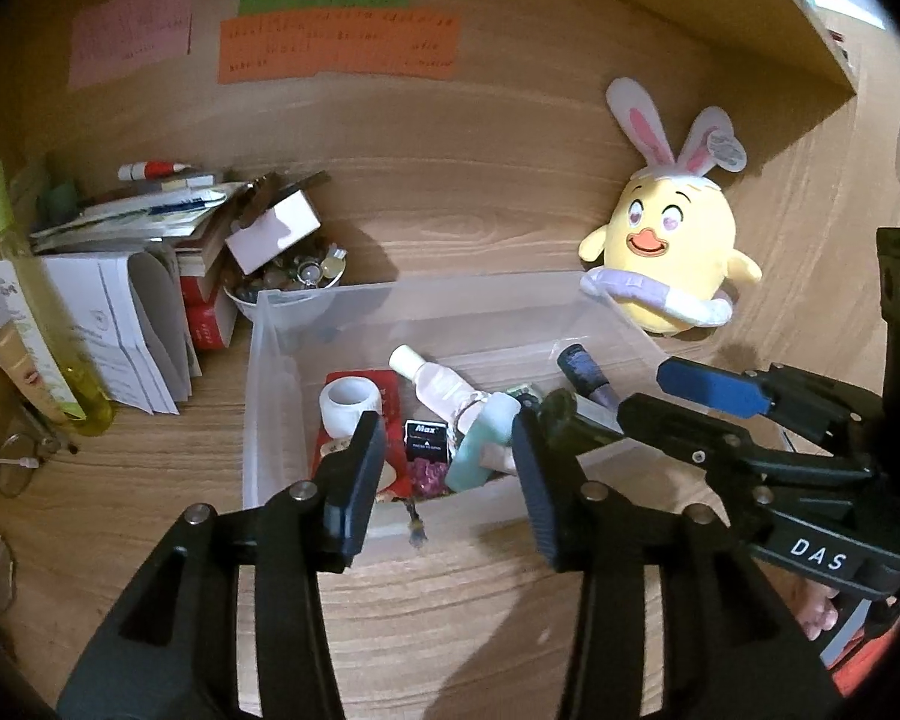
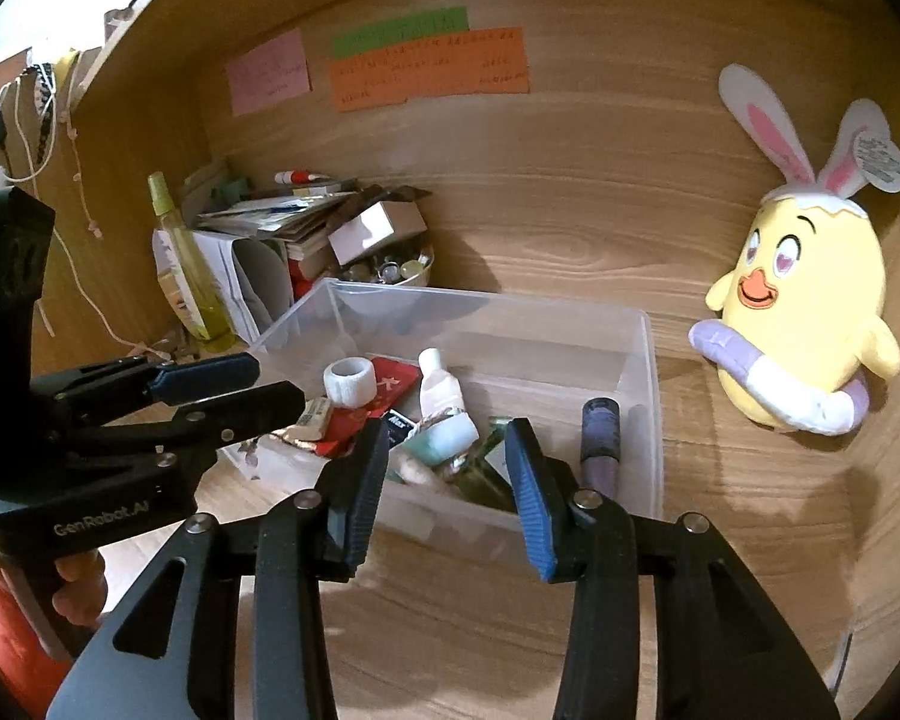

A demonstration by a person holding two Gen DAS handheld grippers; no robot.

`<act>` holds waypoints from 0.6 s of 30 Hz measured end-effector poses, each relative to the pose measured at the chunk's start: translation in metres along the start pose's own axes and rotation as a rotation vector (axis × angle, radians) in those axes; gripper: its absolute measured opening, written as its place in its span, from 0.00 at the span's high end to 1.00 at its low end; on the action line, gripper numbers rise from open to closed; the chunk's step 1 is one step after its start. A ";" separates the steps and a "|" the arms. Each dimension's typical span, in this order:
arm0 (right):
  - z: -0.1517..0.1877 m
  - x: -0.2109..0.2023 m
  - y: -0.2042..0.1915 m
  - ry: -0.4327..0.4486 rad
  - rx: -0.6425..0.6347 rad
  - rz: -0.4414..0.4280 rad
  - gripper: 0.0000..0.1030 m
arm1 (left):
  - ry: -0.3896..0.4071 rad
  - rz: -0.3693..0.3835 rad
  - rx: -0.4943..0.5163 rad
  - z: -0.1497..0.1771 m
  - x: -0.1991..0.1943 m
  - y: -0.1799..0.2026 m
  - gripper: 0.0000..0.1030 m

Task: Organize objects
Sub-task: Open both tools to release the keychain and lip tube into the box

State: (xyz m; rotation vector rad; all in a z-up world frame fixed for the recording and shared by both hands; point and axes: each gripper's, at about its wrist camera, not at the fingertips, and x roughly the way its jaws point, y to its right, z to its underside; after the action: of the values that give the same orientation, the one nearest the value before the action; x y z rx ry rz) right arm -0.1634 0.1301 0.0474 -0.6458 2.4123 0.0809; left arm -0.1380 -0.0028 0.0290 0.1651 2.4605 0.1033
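A clear plastic bin point(image 1: 282, 306) point(image 2: 651, 360) stands on the wooden desk. It holds a white tape roll point(image 1: 351, 405) point(image 2: 351, 383), a pink tube point(image 1: 438, 384), a teal tube point(image 1: 480, 444) point(image 2: 447, 435), a dark purple tube point(image 1: 585, 375) point(image 2: 600, 441), a black Max packet point(image 1: 424, 443) and a red packet point(image 2: 390, 381). My left gripper point(image 1: 450, 480) is open and empty above the bin's near wall. My right gripper point(image 2: 447, 480) is open and empty just right of it. Each also shows in the other's view point(image 1: 666, 396) point(image 2: 240, 384).
A yellow chick plush with bunny ears point(image 1: 669, 252) point(image 2: 810, 312) leans on the back wall right of the bin. Left of the bin are stacked papers and books point(image 1: 138, 276) point(image 2: 258, 222), a bowl of trinkets point(image 1: 294, 282), a yellow-green bottle point(image 1: 36, 294) point(image 2: 186, 264) and glasses point(image 1: 12, 462).
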 end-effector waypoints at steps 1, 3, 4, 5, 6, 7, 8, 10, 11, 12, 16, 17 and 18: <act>0.001 -0.003 0.000 0.002 0.002 0.001 0.63 | 0.003 -0.001 0.003 0.002 -0.002 0.001 0.56; 0.004 -0.007 0.001 0.007 0.005 0.001 0.61 | 0.012 0.000 0.004 0.005 -0.007 0.003 0.50; 0.006 -0.009 0.001 0.011 0.006 0.004 0.58 | 0.017 0.001 0.004 0.007 -0.010 0.003 0.50; 0.007 -0.013 0.000 0.017 0.007 0.009 0.56 | 0.021 0.000 0.005 0.009 -0.013 0.004 0.49; 0.009 -0.016 0.000 0.022 0.008 0.012 0.53 | 0.023 -0.001 0.006 0.010 -0.015 0.005 0.48; 0.010 -0.018 -0.001 0.026 0.007 0.016 0.49 | 0.027 -0.002 0.008 0.012 -0.018 0.005 0.47; 0.011 -0.021 -0.001 0.031 0.005 0.022 0.46 | 0.031 -0.004 0.008 0.014 -0.020 0.005 0.44; 0.014 -0.028 -0.002 0.044 0.003 0.035 0.34 | 0.041 -0.013 0.007 0.016 -0.024 0.006 0.38; 0.015 -0.030 -0.002 0.050 0.003 0.039 0.32 | 0.046 -0.020 0.008 0.018 -0.026 0.006 0.35; 0.017 -0.033 -0.002 0.055 0.003 0.041 0.28 | 0.051 -0.027 0.009 0.019 -0.028 0.006 0.32; 0.021 -0.042 -0.004 0.064 0.002 0.044 0.23 | 0.062 -0.038 0.011 0.025 -0.034 0.006 0.23; 0.023 -0.043 -0.004 0.066 0.000 0.047 0.23 | 0.065 -0.043 0.011 0.026 -0.035 0.007 0.20; 0.024 -0.045 -0.005 0.067 -0.002 0.049 0.21 | 0.068 -0.049 0.013 0.027 -0.036 0.007 0.18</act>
State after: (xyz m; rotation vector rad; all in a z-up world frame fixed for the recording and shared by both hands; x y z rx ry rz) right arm -0.1172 0.1499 0.0551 -0.5988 2.4929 0.0841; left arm -0.0922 -0.0003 0.0307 0.1082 2.5312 0.0721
